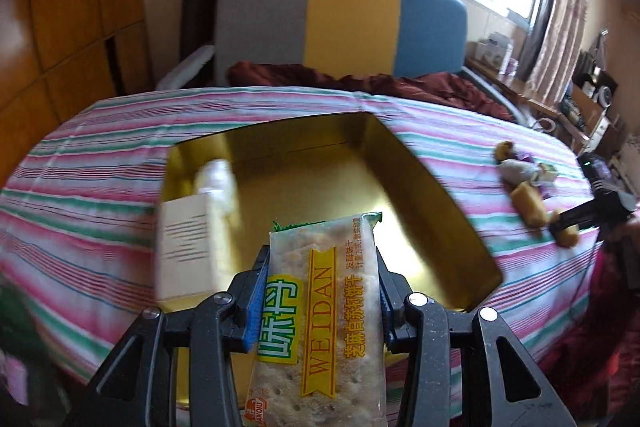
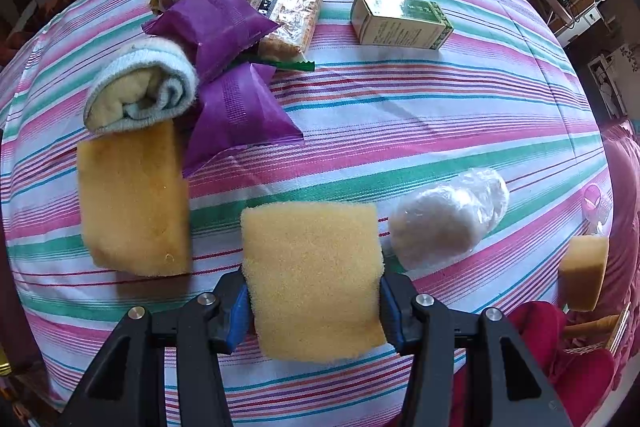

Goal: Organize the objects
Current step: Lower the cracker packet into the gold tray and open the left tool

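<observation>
My left gripper (image 1: 320, 267) is shut on a cracker packet (image 1: 320, 315) with yellow and green print, held above the near edge of an open gold tin (image 1: 416, 195) on the striped cloth. A white box (image 1: 188, 247) and a pale wrapped item (image 1: 216, 179) lie at the tin's left side, both blurred. My right gripper (image 2: 312, 291) is shut on a yellow sponge (image 2: 316, 275) just above the cloth. Nearby lie a second yellow sponge (image 2: 132, 203), a clear-wrapped white round (image 2: 444, 219), a rolled towel (image 2: 140, 87), two purple packets (image 2: 236, 107), a snack bar packet (image 2: 288, 11) and a green box (image 2: 400, 19).
A striped tablecloth (image 2: 440, 115) covers the round table. A sponge piece (image 2: 584, 275) stands at its right edge above red fabric (image 2: 560, 359). A grey, yellow and blue chair back (image 1: 344, 19) stands behind the table. The other gripper (image 1: 592, 203) shows beside a pile of items (image 1: 524, 183).
</observation>
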The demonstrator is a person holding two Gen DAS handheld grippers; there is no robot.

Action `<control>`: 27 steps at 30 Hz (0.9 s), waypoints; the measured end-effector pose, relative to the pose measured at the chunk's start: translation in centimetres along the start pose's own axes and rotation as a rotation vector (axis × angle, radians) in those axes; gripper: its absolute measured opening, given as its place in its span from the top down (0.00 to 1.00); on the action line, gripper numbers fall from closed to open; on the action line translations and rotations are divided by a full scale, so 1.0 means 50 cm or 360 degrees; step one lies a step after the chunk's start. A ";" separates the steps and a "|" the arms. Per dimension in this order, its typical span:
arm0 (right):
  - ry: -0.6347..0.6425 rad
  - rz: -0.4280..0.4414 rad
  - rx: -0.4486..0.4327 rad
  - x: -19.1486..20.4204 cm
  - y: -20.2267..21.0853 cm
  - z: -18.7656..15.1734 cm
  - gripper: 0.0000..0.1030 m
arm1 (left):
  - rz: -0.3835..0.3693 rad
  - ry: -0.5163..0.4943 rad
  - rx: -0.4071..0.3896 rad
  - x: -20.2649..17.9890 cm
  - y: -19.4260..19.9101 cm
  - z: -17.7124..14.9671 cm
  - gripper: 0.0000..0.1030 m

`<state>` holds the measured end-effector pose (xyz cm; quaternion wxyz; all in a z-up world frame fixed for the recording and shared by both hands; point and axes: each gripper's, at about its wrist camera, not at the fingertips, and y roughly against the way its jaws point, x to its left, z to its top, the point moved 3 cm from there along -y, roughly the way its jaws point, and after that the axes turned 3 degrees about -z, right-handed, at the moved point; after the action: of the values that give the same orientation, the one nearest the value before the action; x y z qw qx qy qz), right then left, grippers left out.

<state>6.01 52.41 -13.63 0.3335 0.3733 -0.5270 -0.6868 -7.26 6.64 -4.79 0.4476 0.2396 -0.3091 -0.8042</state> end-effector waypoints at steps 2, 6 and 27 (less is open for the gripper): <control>0.0002 -0.0004 -0.0003 -0.002 0.002 -0.004 0.49 | 0.0047 -0.0034 0.0017 0.031 -0.003 -0.012 0.56; 0.0006 -0.0013 -0.0009 -0.007 0.005 -0.012 0.49 | 0.0098 -0.0152 0.0018 0.054 -0.018 -0.028 0.56; 0.0013 -0.0039 -0.0025 -0.004 0.020 -0.022 0.49 | 0.0149 -0.0143 0.0088 0.092 -0.032 -0.078 0.41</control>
<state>7.13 51.81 -12.81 0.3300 0.3799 -0.5156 -0.6935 -7.82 2.18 -9.14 0.4635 0.2010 -0.3619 -0.7835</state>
